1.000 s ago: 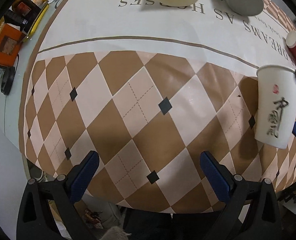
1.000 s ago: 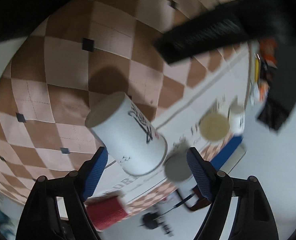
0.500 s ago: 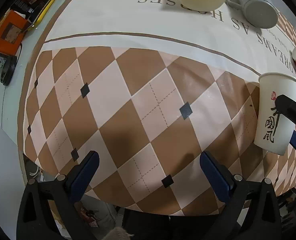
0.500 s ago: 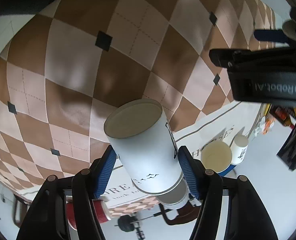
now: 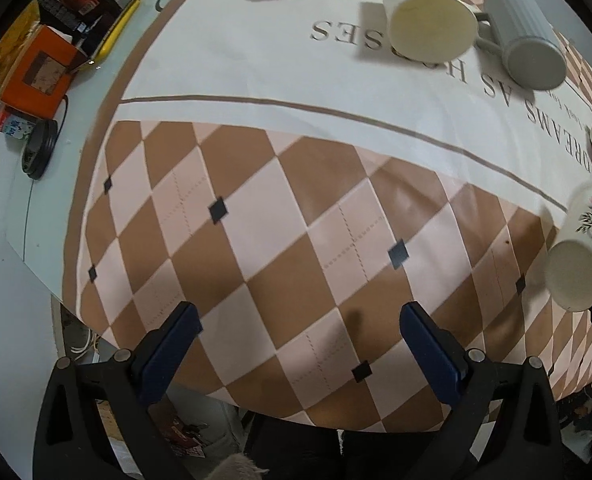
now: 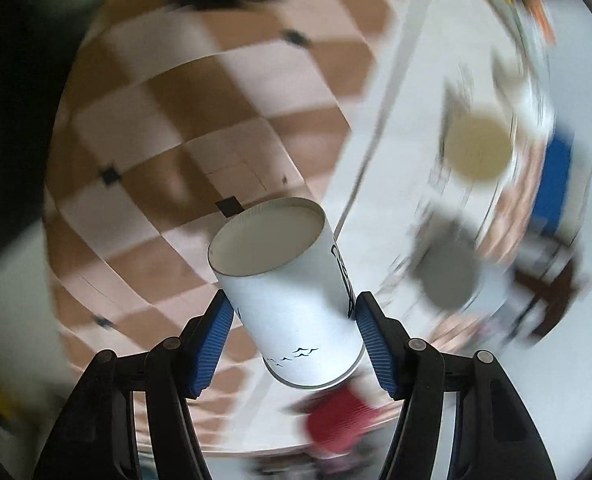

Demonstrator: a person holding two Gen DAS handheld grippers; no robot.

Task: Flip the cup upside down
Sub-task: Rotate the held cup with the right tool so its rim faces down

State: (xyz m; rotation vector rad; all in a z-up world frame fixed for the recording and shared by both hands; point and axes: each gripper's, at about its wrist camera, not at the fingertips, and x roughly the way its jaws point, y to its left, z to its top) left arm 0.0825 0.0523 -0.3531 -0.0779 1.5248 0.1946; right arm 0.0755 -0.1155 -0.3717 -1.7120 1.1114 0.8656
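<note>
The right tool (image 6: 292,344) is clamping the white paper cup (image 6: 292,296) by its sides, holding it tilted above the worktop (image 5: 296,240), base toward the camera. Inversion is underway; placement rim-down remains. The left tool (image 5: 299,344) is hanging apart, empty.

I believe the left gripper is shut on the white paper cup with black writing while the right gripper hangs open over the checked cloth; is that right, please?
The sides are swapped. In the right wrist view the right gripper is shut on the white paper cup, a blue pad on each side of it. In the left wrist view the left gripper is open with nothing between its fingers, over the checked cloth.
</note>
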